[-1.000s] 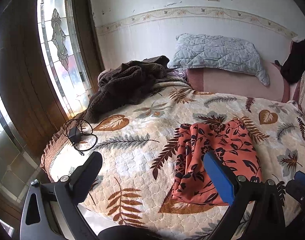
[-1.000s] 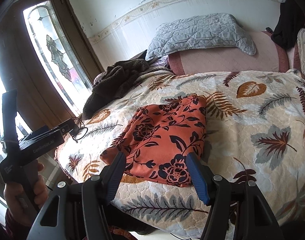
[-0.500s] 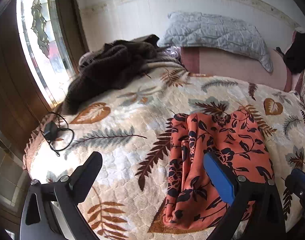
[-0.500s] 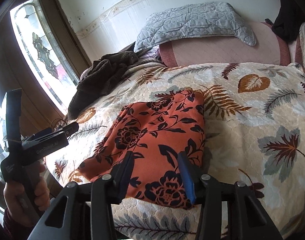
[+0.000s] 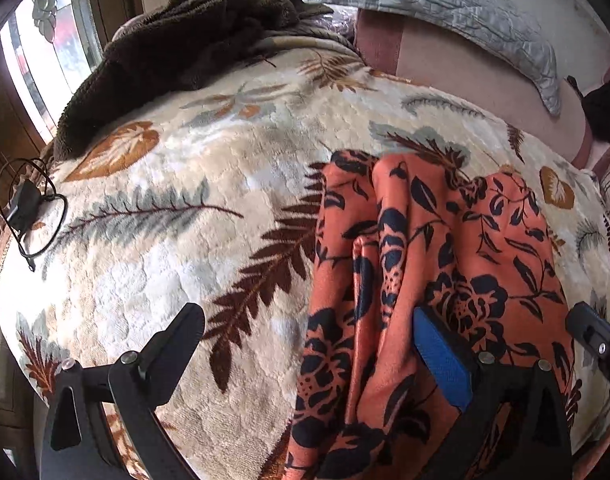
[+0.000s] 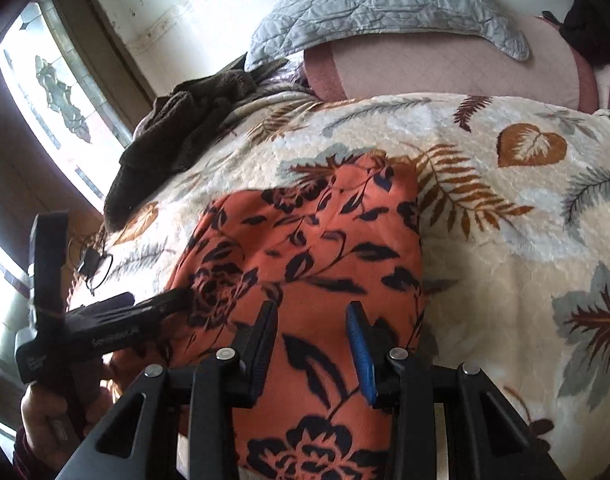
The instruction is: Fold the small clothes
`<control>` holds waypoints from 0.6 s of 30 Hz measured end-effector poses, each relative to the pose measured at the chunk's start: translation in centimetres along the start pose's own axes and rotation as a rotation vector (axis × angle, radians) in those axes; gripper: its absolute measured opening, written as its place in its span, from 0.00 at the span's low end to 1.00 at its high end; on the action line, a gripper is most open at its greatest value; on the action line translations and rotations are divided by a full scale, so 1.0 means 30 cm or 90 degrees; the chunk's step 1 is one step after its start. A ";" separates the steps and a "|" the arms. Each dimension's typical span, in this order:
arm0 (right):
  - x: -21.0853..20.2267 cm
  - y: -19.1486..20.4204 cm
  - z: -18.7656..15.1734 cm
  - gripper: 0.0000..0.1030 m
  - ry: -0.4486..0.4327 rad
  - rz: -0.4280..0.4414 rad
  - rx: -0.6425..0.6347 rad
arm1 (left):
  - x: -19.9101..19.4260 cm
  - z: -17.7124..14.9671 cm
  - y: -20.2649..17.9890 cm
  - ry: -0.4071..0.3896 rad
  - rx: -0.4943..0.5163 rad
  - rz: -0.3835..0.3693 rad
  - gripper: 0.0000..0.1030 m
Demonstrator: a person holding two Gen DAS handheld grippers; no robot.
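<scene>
orange cloth (image 5: 445,248) printed with dark flowers lies on a fleece leaf-patterned blanket (image 5: 225,184) near the bed's front edge, already doubled over, with loose folds along its left side. the left gripper (image 5: 309,344) hangs over that left side with its jaws spread wide: one finger above bare blanket, the blue-padded finger above the cloth, nothing pinched. the right gripper (image 6: 311,334) sits low over the near part of the cloth; its jaws are closing, with the cloth showing between them, but whether the pads press it i cannot tell. in the right wrist view a hand (image 6: 61,404) holds the left gripper's handle at the left. a brown towel-like heap (image 5: 177,52) lies at the far left of the bed, a grey quilted pillow (image 6: 381,4) rests against the wall, and a black cable (image 5: 29,212) lies at the blanket's left edge.
</scene>
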State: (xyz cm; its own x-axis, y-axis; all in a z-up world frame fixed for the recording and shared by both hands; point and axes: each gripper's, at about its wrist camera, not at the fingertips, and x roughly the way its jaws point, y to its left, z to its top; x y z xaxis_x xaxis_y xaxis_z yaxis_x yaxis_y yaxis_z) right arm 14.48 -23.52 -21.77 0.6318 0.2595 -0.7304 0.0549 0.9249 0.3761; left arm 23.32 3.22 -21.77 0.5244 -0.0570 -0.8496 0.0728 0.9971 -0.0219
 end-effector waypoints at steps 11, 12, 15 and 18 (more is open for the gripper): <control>0.385 -0.198 0.265 0.39 0.098 0.018 0.173 | 0.104 -0.007 0.034 0.014 0.010 -0.024 1.00; 0.398 -0.199 0.272 0.39 0.100 0.022 0.174 | 0.105 -0.010 0.040 0.014 0.006 -0.030 1.00; 0.366 -0.185 0.288 0.39 0.097 0.022 0.175 | 0.097 -0.016 0.048 0.013 0.001 -0.039 1.00; 0.262 -0.160 0.265 0.39 0.073 0.050 0.167 | 0.070 -0.023 0.041 -0.002 0.009 -0.031 1.00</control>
State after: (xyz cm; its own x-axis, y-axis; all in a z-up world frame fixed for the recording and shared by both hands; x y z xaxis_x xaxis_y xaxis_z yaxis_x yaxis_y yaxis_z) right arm 25.34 -28.13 -24.79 0.5516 0.3702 -0.7475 0.2166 0.8018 0.5569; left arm 23.92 4.38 -23.95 0.5233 -0.1051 -0.8457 0.1102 0.9924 -0.0551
